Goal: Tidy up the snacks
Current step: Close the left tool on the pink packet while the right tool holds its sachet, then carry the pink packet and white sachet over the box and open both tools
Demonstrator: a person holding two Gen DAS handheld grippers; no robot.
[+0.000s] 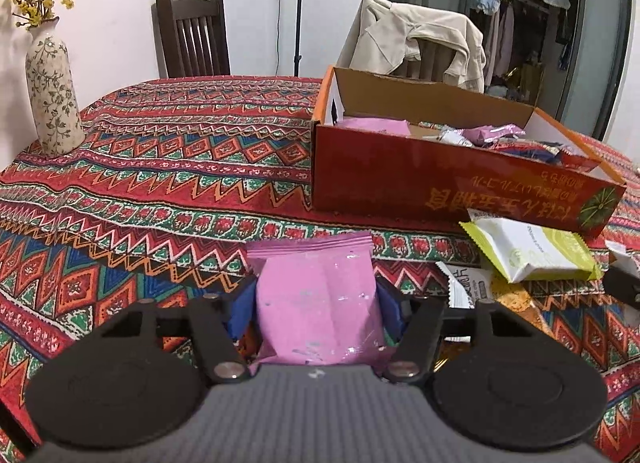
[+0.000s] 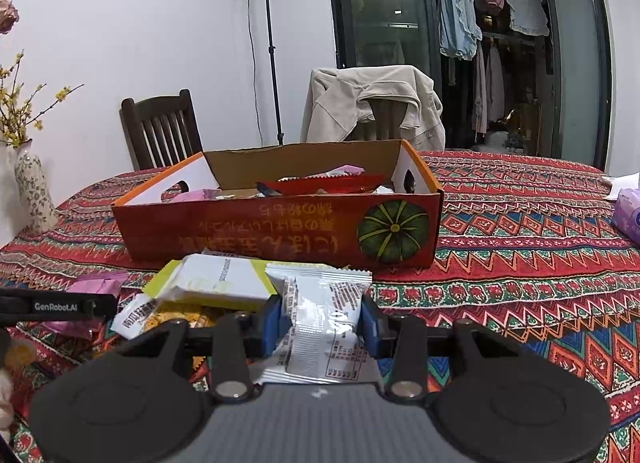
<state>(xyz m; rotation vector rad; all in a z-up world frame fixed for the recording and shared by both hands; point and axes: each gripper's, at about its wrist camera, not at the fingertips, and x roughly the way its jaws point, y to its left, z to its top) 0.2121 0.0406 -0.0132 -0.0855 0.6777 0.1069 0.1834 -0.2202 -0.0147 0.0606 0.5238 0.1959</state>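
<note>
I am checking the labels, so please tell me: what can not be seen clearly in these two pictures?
- Bottom of the red cardboard box, both views: its near wall hides the lower snacks.
- Orange snack packet, right wrist view: covered by the green-and-white packet.
- Purple tissue pack, right wrist view: cut off by the edge.

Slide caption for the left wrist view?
Left gripper clamps a pink snack packet near the red snack box.

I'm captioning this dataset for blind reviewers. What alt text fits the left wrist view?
The left gripper is closed on a pink snack packet above a patterned tablecloth. Behind and to the right, an open red cardboard box holds more snacks, with a green-and-white packet beside it.
</note>
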